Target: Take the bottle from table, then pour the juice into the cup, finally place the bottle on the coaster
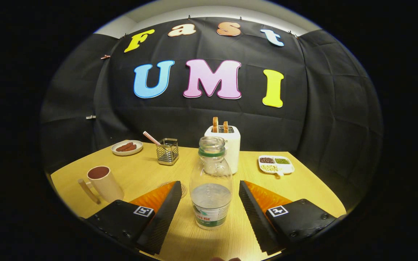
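Our jaws stand apart, flanking the bottle (211,185) without touching, so we can close on its body. Bottle upright on the table (303,185); cup (103,183) to its left, coaster (182,188) just beside it.

My one camera rode on the gripper (209,214), low over the table (303,185), and looked forward along the two spread fingers (165,214) toward the booth's cloth wall (332,108). It sat close to the bottle (211,185) standing between them, untouched, with the toaster (227,145) farther beyond.
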The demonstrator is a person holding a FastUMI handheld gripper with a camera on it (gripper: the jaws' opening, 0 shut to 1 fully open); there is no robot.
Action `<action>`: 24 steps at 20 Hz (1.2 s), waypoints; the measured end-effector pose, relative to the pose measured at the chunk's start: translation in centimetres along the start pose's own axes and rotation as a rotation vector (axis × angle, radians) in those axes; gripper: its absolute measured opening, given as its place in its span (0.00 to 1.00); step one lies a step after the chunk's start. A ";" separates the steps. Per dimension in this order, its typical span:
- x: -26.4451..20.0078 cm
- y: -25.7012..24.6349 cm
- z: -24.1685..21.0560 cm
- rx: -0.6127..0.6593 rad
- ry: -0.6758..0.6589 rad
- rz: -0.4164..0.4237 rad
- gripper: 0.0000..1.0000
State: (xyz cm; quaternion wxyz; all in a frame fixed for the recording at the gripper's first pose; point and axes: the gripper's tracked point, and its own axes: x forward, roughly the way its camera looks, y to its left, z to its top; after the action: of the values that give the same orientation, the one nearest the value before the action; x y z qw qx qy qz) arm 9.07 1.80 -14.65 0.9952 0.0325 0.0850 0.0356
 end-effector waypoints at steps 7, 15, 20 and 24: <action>1.2 0.1 -1.7 0.031 0.028 0.007 0.98; 1.9 -0.3 -2.6 0.040 0.042 -0.010 0.98; 2.5 -0.3 -3.2 0.038 0.056 -0.018 0.93; 2.9 -0.1 -3.2 0.035 0.052 -0.015 0.84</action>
State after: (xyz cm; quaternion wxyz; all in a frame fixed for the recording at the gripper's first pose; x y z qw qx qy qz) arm 11.39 2.14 -18.32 0.9922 0.0482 0.1115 0.0273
